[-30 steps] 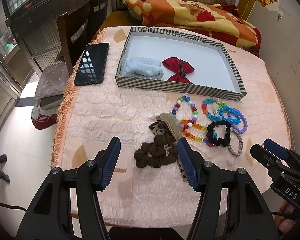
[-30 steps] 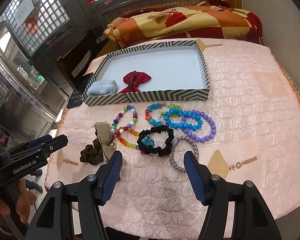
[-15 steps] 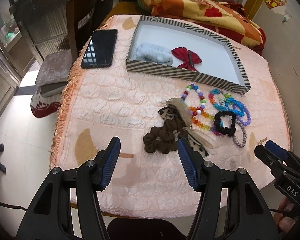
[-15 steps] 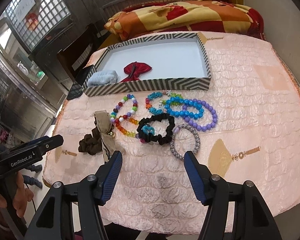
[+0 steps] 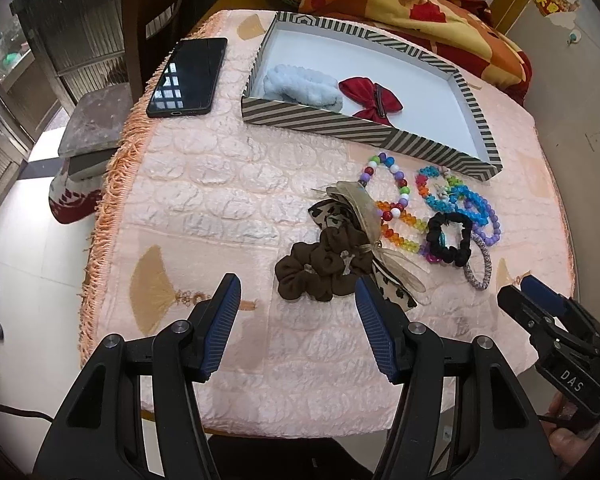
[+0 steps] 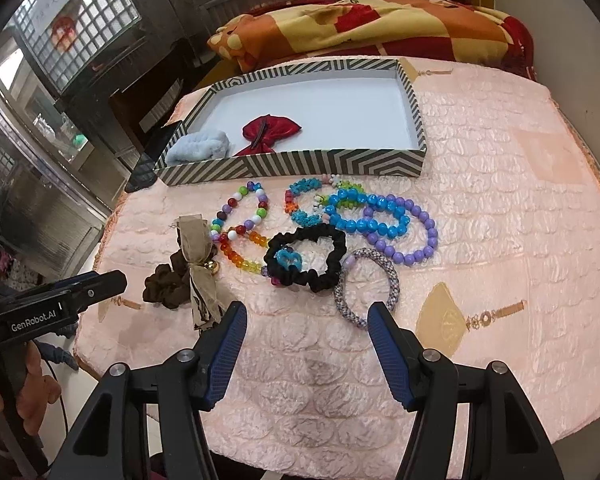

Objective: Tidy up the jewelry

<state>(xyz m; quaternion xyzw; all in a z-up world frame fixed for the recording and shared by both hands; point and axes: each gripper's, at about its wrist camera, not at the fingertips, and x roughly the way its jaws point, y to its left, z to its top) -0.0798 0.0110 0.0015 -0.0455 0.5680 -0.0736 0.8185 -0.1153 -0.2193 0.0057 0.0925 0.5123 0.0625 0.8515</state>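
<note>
left wrist view:
left gripper [image 5: 298, 318]: jaws spread wide, nothing between them, hovering over the near part of the table
striped box [image 5: 364, 132]: far side of the table, holds only two items
done: pale blue scrunchie [image 5: 302, 89] and red bow clip [image 5: 370, 99] lie inside the box, left end, side by side
nearest item: brown scrunchie [image 5: 320, 270] just ahead of the fingertips, on the tablecloth [image 5: 204, 208], touching the leopard ribbon bow [image 5: 364, 220]
phone [image 5: 188, 76]: left of the box, not part of the job
right gripper [image 5: 536, 300]: seen at the right edge, off the table's near corner; cannot tell its jaw gap from here

right wrist view:
right gripper [image 6: 304, 344]: jaws wide apart, empty, just short of the braided bangle [image 6: 366, 286]
left to do: black scrunchie [image 6: 306, 258], rainbow bead bracelet [image 6: 240, 226], blue bead bracelet [image 6: 364, 216], purple bead bracelet [image 6: 414, 232], teal bracelet [image 6: 306, 204], all clustered and overlapping in front of the box's near wall
box: most of the floor is bare white, plenty of room
progress: my read is early, two in, about eight out
next: likely each gripper takes its closest piece; tangled bracelets could drag neighbours
</note>
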